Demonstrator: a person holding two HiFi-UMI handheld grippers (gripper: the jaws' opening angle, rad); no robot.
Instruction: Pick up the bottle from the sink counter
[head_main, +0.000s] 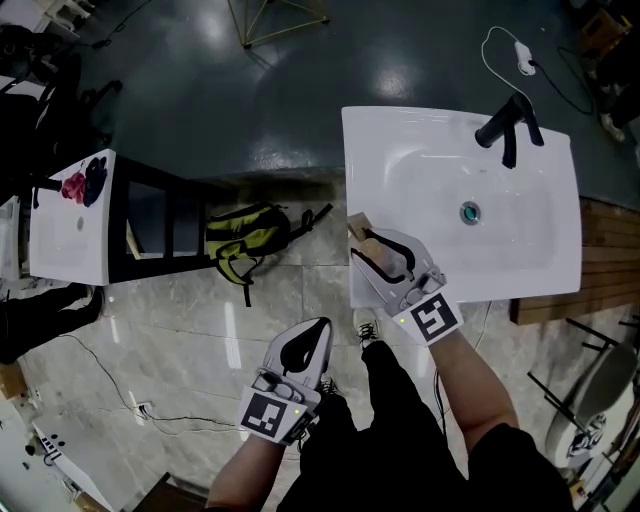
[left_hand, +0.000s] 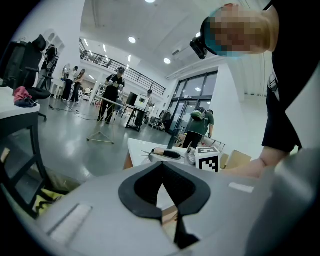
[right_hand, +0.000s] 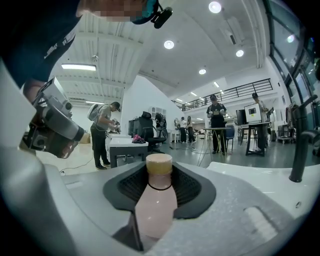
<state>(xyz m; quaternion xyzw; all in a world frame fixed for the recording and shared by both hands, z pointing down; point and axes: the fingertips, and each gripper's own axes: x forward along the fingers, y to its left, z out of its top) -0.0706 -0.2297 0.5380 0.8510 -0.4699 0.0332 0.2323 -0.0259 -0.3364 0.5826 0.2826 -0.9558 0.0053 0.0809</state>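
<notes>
Polished pale stone tiles meet a dark grey floor in a big, bright workshop hall.

Seen from the person's head, looking down, a white ceramic sink counter (head_main: 560, 270) with a black tap (head_main: 507, 125) stands to the right. A small pale pink bottle (head_main: 370, 244) with a tan cap sits at the counter's near left corner, close to the edge. The right gripper (head_main: 378, 252) reaches in with one jaw on each side of it. The left gripper (head_main: 322, 326) hangs over the floor, well apart from the counter. A yellow-green backpack (head_main: 245, 235) lies on the tiles beside a white table (head_main: 70, 230).

From the left gripper view, its grey jaws meet at the tips with nothing between them. Beyond them are the counter's corner and people at distant workbenches.

From the right gripper view, the bottle stands upright between the black ribbed pads. The jaws are apart, and a dark sliver of gap shows along the bottle's left side, so it does not look clamped yet.

The bottle looks light, smooth and rather slippery, probably stiff plastic. The straight body below the narrowing neck seems the safest place to hold. So near the edge, a nudge could tip it off.
</notes>
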